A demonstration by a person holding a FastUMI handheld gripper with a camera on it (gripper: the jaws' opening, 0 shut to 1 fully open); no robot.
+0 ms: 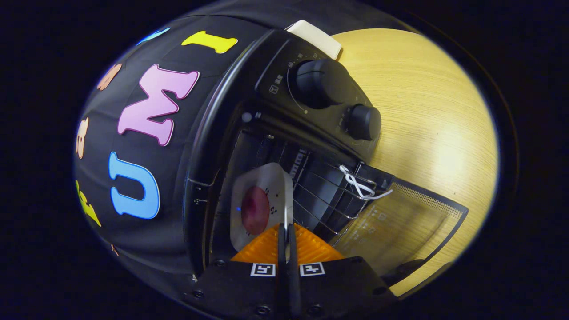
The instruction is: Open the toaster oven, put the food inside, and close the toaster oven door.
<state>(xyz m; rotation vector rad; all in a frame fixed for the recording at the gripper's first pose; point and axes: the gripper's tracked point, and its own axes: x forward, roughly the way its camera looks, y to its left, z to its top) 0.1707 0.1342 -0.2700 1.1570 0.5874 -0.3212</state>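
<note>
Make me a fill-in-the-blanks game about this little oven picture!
1. The toaster oven door is ____.
2. The gripper fingers are shut on the edge of a white ____.
3. The oven has ____ black knobs.
4. The oven stands on a ____ table.

Missing words: open; plate; two; wooden

The black toaster oven [311,102] is seen open, its glass door [400,222] lowered; a white plate [266,186] bearing dark red food [254,210] is held inside.
</note>
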